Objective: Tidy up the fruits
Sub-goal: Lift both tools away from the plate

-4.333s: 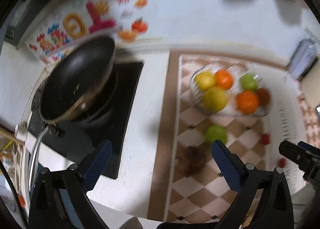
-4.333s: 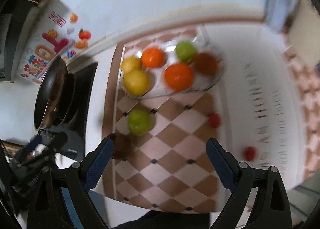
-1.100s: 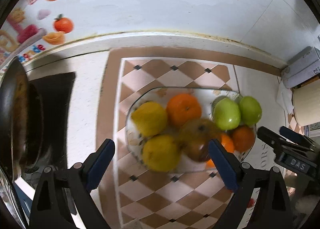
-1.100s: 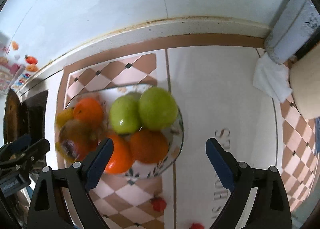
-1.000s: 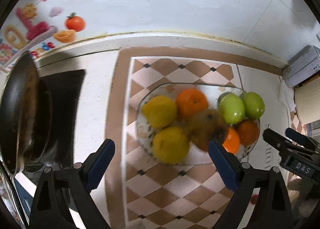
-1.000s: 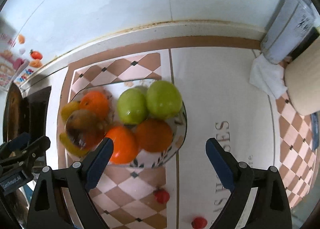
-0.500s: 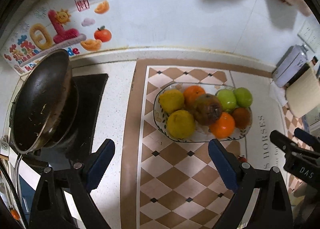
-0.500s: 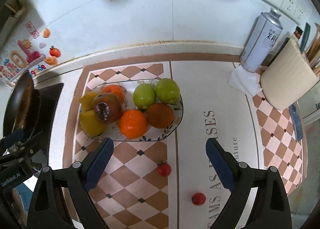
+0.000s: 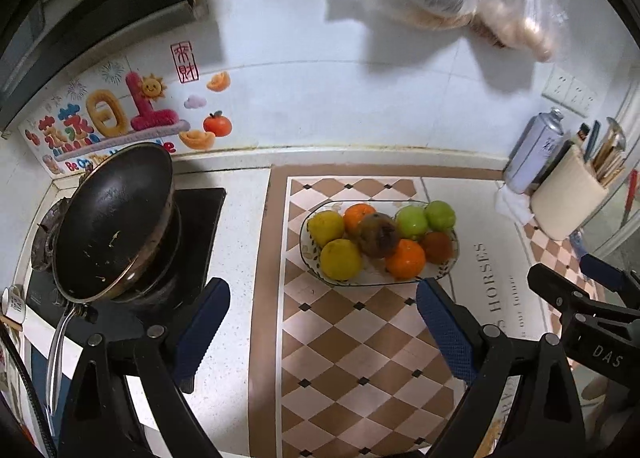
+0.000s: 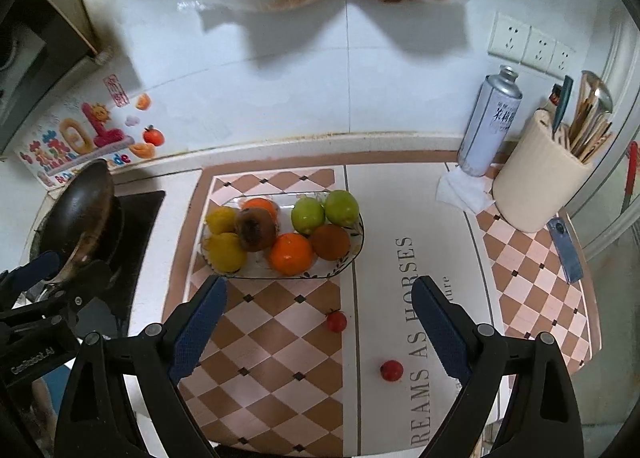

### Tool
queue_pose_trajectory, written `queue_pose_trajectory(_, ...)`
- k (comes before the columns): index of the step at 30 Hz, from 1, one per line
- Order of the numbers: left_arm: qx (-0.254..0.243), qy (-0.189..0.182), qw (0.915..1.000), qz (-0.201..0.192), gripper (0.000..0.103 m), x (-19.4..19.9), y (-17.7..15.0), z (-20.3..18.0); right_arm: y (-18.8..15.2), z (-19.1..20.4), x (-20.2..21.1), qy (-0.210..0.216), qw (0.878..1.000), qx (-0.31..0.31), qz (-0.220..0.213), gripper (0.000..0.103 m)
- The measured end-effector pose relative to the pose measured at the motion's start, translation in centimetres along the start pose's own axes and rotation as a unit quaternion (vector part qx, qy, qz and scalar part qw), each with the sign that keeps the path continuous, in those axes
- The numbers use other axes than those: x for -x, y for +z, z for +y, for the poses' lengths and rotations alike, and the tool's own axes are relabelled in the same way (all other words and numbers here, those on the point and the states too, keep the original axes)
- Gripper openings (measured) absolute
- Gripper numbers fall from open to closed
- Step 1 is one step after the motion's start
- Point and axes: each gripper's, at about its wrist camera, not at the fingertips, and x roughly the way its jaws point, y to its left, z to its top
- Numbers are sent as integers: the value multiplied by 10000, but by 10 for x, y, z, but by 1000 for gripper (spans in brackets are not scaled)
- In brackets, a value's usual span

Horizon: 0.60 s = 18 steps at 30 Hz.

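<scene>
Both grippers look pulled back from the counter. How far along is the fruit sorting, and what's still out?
Mostly done: the glass dish holds two lemons, two green apples, oranges and a brown fruit. Nothing is in hand; the left gripper and right gripper are both open and empty. Left: two small red fruits on the mat, one nearer the dish, one farther out.

Eight plated fruits (image 10: 291,253), two tomatoes (image 10: 336,321)

Beyond your right gripper's fingers (image 10: 200,328) sits the oval glass fruit plate (image 10: 352,246); two small red cherry tomatoes (image 10: 336,321) lie between them.
</scene>
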Motion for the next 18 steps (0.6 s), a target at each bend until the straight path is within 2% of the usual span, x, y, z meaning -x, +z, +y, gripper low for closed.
queue_pose_trajectory(10, -88, -130, 9995, -279, 96, 41, -18, 0, -19, 7, 60, 19, 9993, -65, -361, 96)
queue_pose_trajectory(18, -100, -182, 9994, -276, 96, 49, -29, -2, -32, 6, 72, 61, 9990, -188, -398, 96)
